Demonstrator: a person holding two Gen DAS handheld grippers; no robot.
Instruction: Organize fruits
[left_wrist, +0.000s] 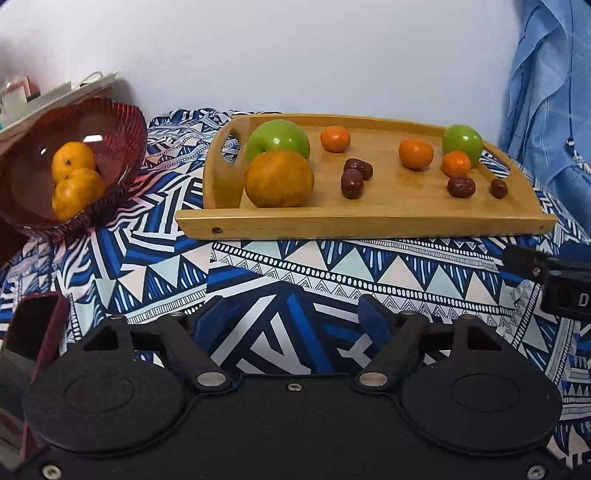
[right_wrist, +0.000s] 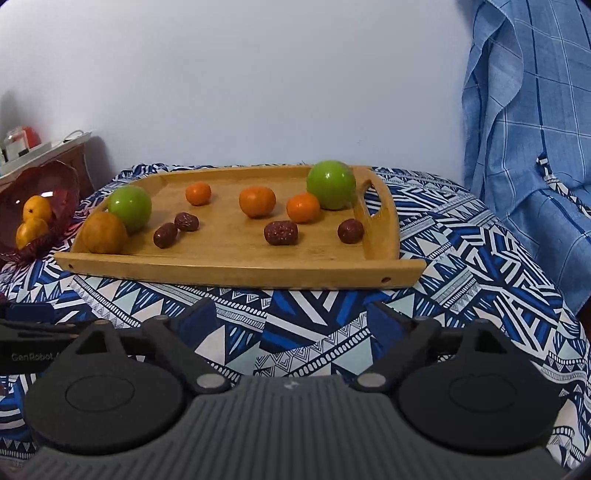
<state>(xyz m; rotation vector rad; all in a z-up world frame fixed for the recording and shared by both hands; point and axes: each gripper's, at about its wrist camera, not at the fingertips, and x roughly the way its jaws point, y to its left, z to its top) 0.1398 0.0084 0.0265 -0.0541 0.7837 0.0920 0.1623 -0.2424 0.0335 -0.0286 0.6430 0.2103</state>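
Observation:
A wooden tray (left_wrist: 369, 221) (right_wrist: 236, 269) lies on the patterned cloth. It holds two green apples (left_wrist: 279, 142) (right_wrist: 331, 184), a large orange (left_wrist: 279, 179) (right_wrist: 103, 232), three small tangerines (left_wrist: 415, 154) (right_wrist: 257, 201) and several dark red dates (left_wrist: 352, 182) (right_wrist: 280, 232). At the left a red bowl (left_wrist: 122, 122) (right_wrist: 62, 177) holds two oranges (left_wrist: 77, 192). My left gripper (left_wrist: 295, 314) hovers open over the cloth in front of the tray, nothing between its fingers. My right gripper (right_wrist: 291, 317) is open and empty too, short of the tray's front rim.
A blue checked cloth (right_wrist: 524, 147) hangs at the right. A white shelf with small items (left_wrist: 55, 96) stands behind the bowl against the wall. A dark red-edged object (left_wrist: 33, 332) sits at the near left. Each gripper's body shows at the other view's edge.

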